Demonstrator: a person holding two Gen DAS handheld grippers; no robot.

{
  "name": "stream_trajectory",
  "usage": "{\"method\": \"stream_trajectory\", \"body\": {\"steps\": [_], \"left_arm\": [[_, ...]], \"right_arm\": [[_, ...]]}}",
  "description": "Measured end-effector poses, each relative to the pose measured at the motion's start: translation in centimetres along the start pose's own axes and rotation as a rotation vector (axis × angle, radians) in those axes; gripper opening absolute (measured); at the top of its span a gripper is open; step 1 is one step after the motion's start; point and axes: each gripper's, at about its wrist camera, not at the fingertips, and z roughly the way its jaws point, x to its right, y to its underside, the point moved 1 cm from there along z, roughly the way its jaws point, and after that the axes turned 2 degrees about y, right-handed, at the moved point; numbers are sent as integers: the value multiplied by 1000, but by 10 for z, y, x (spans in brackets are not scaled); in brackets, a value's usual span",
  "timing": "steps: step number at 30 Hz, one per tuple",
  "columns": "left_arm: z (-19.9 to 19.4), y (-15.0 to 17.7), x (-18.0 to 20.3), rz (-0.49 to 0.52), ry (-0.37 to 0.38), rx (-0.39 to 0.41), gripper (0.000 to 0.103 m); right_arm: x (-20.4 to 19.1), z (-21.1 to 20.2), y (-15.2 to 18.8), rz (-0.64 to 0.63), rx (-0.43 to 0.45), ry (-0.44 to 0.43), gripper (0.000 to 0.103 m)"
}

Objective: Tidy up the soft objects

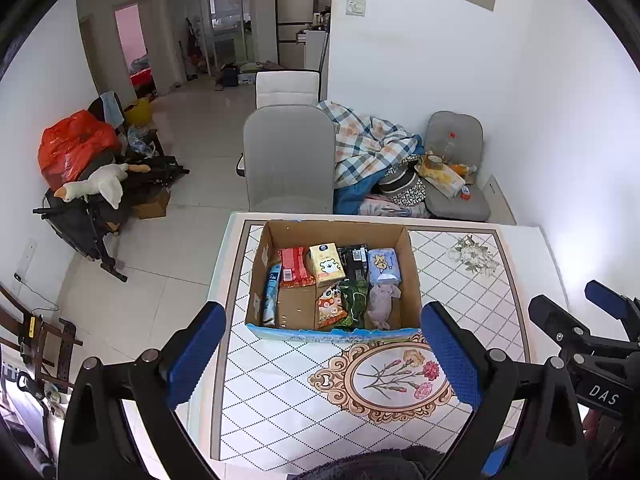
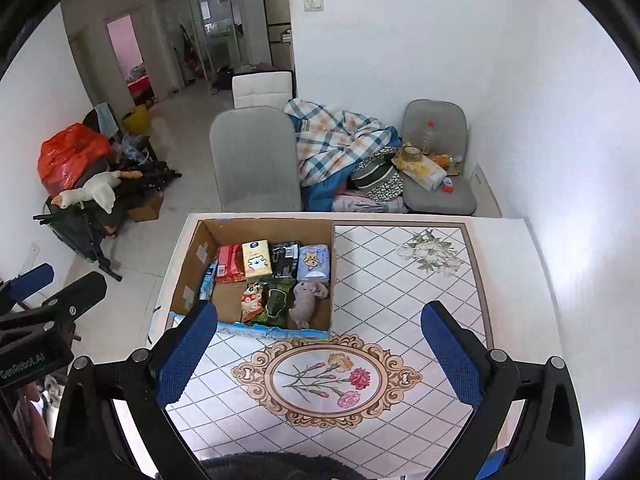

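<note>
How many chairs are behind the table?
3. A grey chair right behind the table, a white chair behind that one, and a grey chair in the corner. More may be hidden.

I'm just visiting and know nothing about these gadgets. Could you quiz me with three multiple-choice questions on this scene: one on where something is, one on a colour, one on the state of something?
1. Where does the grey plush toy lie?
A. in the cardboard box, near right corner
B. on the chair
C. on the floor

2. What colour is the tissue pack with the bear face?
A. green
B. yellow
C. purple

3. How do the left gripper and right gripper stand?
A. both clamped on the box
B. one holds the toy
C. both open, holding nothing

Answers: 1 A, it rests against the box's right wall; 2 B, its face is pale yellow; 3 C, only the table shows between the fingers.
</note>
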Motion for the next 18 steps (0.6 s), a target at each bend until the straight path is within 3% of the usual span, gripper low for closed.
{"method": "stream_trajectory", "body": {"steps": [18], "left_arm": [[3,6,3,-10,4,-18,100]], "right_arm": [[6,3,8,14,-6,23,103]]}}
